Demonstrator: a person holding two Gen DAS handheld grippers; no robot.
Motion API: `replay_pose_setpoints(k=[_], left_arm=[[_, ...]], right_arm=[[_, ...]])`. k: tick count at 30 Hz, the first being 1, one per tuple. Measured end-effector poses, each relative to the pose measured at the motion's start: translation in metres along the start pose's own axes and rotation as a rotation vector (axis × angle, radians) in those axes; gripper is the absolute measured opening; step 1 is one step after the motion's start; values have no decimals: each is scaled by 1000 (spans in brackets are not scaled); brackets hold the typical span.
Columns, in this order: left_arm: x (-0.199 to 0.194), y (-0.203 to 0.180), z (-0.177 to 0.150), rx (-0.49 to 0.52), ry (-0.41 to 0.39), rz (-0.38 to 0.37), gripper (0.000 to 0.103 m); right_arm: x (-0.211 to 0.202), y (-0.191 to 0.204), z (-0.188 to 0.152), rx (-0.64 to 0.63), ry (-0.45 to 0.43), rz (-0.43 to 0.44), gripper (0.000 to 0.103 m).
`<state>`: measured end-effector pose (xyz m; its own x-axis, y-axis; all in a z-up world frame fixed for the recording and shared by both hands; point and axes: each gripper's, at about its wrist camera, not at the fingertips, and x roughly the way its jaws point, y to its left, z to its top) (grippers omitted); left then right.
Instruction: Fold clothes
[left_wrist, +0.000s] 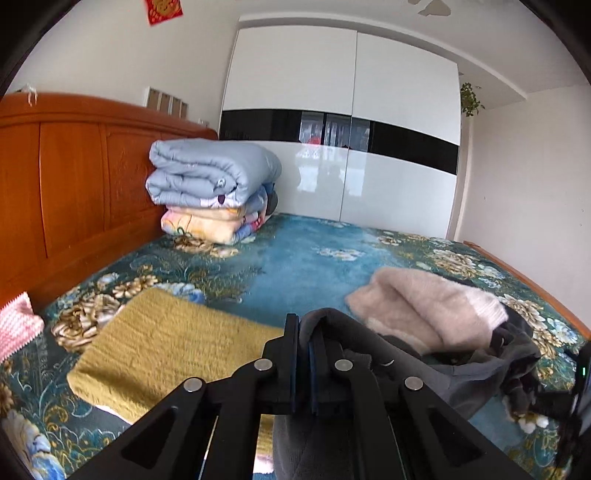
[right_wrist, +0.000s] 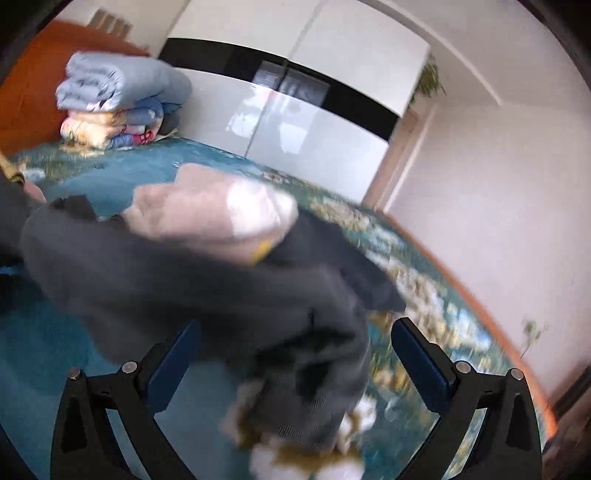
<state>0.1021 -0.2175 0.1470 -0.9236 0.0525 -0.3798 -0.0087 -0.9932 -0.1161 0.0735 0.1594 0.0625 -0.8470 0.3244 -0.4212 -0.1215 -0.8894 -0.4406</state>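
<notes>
Left gripper (left_wrist: 303, 354): jaws are pinching a fold of the grey garment (left_wrist: 461, 376), lifting that edge off the bed (left_wrist: 295, 258). Right gripper (right_wrist: 295, 363): jaws are standing spread, grey cloth draping between them, nothing clamped. The right wrist view is blurring badly.

The grey garment is lying crumpled at near right, partly hanging from my left jaws. A pinkish fleece garment (left_wrist: 424, 306) is sitting bunched on its far side, touching it.

The yellow knit (left_wrist: 166, 350) is lying flat and squared at near left, so it's looking folded. A pink knit piece (left_wrist: 18, 325) is showing at the far left edge; can't tell its state.

Judging progress: one piece looking done, grey in hand, fleece remaining.
</notes>
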Motion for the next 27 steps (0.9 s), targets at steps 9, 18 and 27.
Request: replay_pose_setpoints(k=[9, 18, 27], left_arm=[[8, 14, -17, -46, 48, -7, 5], [16, 20, -27, -81, 83, -3, 6], [37, 24, 20, -149, 38, -6, 5]], right_arm=[[45, 58, 14, -494, 30, -24, 102], [69, 48, -1, -420, 299, 109, 9], [-36, 42, 19, -152, 219, 625, 6]])
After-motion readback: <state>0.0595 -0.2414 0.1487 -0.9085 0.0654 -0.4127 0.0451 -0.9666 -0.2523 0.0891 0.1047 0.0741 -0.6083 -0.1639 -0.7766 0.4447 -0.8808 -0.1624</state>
